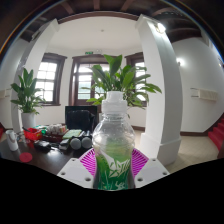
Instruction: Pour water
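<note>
A clear plastic bottle (113, 140) stands upright between the fingers (88, 160), its shoulder and neck rising above them. It bears a white screw cap, still on, and a green label around its lower body. The pink pads press on the label from both sides, so the bottle is gripped at its lower half; whether its base rests on anything is hidden.

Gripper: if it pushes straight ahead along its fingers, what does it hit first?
Nothing new: the gripper is already shut on the clear bottle, which fills the line ahead. Beyond it stands the potted plant, probably next, though its depth is unclear.
</note>
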`<state>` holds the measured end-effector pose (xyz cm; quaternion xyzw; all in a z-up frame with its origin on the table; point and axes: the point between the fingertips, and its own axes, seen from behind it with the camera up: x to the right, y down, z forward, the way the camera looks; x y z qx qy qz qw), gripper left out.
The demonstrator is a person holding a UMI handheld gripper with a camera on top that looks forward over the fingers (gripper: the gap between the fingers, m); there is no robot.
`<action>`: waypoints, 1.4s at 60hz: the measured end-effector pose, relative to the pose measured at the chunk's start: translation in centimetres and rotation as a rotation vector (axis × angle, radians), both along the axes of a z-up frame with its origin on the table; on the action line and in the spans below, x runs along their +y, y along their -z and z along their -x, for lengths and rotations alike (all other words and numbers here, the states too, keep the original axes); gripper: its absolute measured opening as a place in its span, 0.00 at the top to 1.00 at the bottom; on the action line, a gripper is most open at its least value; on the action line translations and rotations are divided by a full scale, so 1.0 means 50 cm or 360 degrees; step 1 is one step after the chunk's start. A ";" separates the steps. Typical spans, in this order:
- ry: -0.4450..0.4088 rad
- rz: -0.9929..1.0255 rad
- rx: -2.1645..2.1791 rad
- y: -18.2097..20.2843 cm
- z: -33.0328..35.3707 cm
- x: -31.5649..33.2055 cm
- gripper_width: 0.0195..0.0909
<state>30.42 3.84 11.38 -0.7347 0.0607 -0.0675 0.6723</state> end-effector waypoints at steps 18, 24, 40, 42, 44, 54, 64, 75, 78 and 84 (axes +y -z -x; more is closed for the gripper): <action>0.0044 0.0152 -0.0409 -0.020 0.044 -0.003 0.78; -0.0010 0.0208 -0.0775 -0.054 0.127 0.023 0.78; -0.0183 0.0245 -0.1865 -0.161 0.465 0.116 0.78; -0.0181 0.0218 -0.2026 -0.172 0.508 0.128 0.78; -0.0213 0.0178 -0.2169 -0.183 0.544 0.137 0.78; -0.0297 0.0121 -0.2716 -0.160 0.731 0.170 0.78; -0.0240 0.0091 -0.3215 -0.156 0.814 0.192 0.78; -0.0184 0.0049 -0.3598 -0.156 0.867 0.208 0.78; -0.0185 0.0056 -0.3616 -0.155 0.871 0.211 0.78; -0.0196 0.0053 -0.3591 -0.155 0.875 0.211 0.78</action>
